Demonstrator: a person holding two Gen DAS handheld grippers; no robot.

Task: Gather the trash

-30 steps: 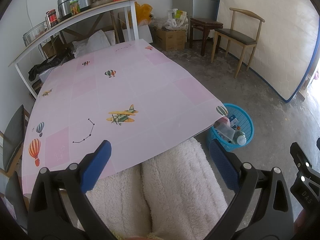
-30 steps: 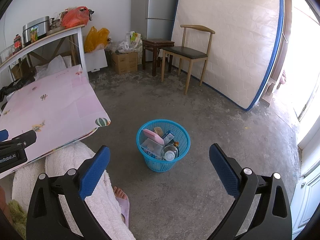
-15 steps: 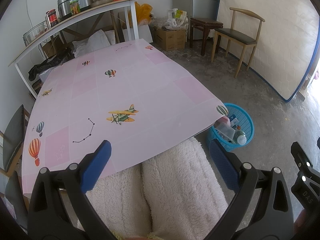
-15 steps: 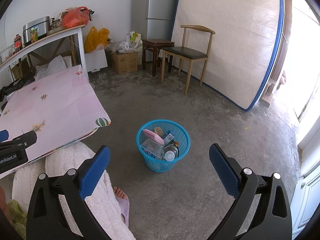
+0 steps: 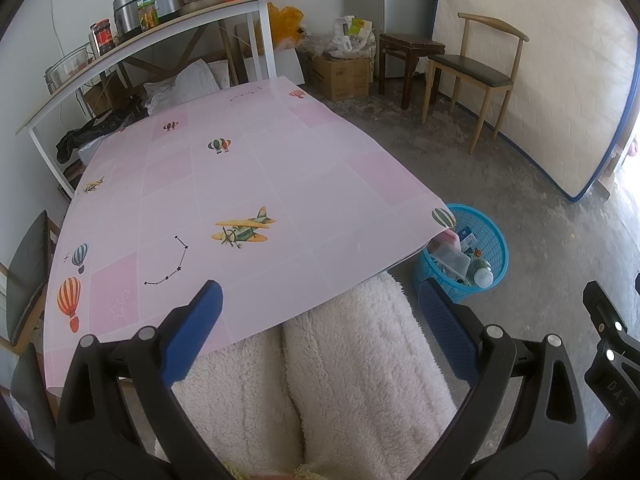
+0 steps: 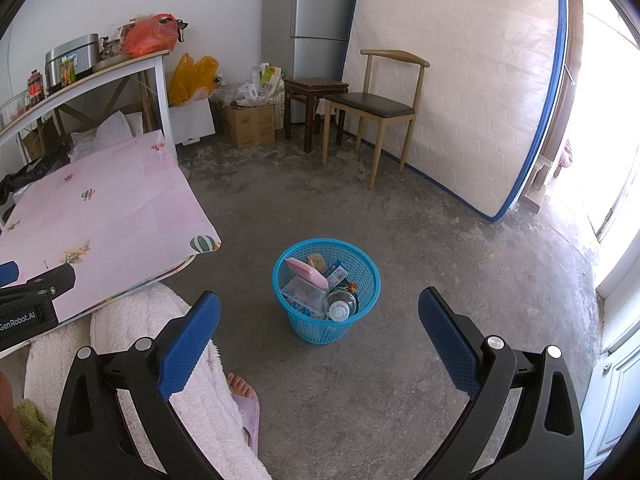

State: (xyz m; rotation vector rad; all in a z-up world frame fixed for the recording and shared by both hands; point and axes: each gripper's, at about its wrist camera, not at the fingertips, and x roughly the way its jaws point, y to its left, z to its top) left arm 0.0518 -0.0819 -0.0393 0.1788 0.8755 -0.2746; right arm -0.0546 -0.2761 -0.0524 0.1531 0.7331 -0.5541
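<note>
Both the left gripper (image 5: 320,322) and right gripper (image 6: 319,330) gape wide, holding nothing; trash already fills the blue basket (image 6: 326,290) on the floor, so a careless reach might tip it

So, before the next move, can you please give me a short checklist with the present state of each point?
1. Left hand-held gripper open and holding nothing: ok.
2. Right hand-held gripper open and holding nothing: ok.
3. Blue basket upright on the floor: ok.
4. Trash already inside the basket, including a clear bottle: ok.
5. Pink table free of trash: ok.
6. Trash elsewhere still to be collected: cannot tell.
</note>
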